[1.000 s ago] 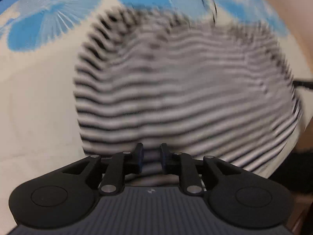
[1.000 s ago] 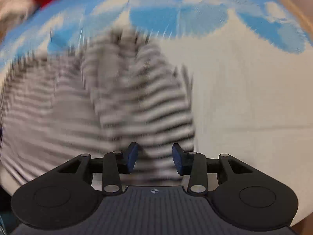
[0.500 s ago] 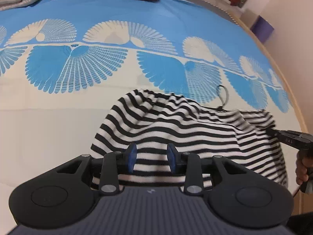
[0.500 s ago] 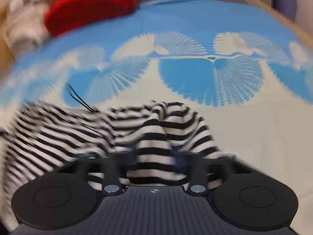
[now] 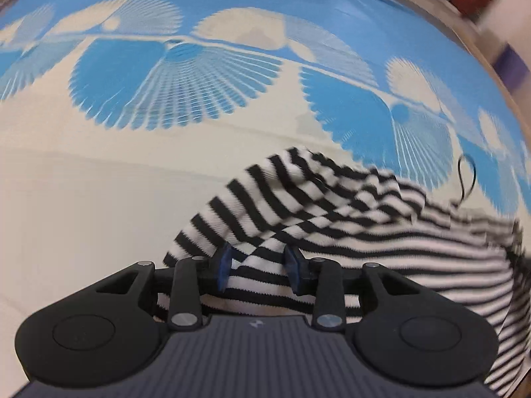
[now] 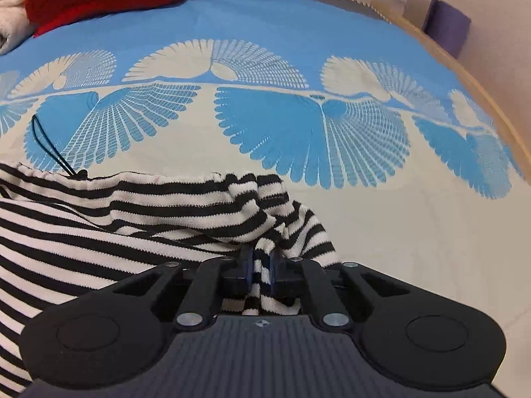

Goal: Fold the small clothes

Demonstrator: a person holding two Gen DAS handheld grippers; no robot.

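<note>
Pinching the striped top (image 6: 139,212) at its right corner, your right tool (image 6: 261,273) has its pads pressed on a bunched fold of the knit, and its jaws have just eased a little with the cloth between them. Your left tool (image 5: 258,270) stands spread over the top's left corner; its jaws have just been opening, with striped cloth lying between the pads but not clamped. The top lies crumpled on the bed (image 6: 415,238), on the cream part of the cover just below the blue fan print, with a thin black loop (image 6: 49,147) trailing from its far hem.

As I read it, you are setting corners before a fold. Close the left tool on the edge layer only, near the corner, so you lift a single hem and not a wad. Match the height of both hands before you pull, and draw them apart until the stripes run straight between the tools; skewed stripes tell you the cloth is twisted. Keep the right pinch firm, since a loose knit can slide out under tension. Mind the loop, which could snag a finger as you carry the edge over.
</note>
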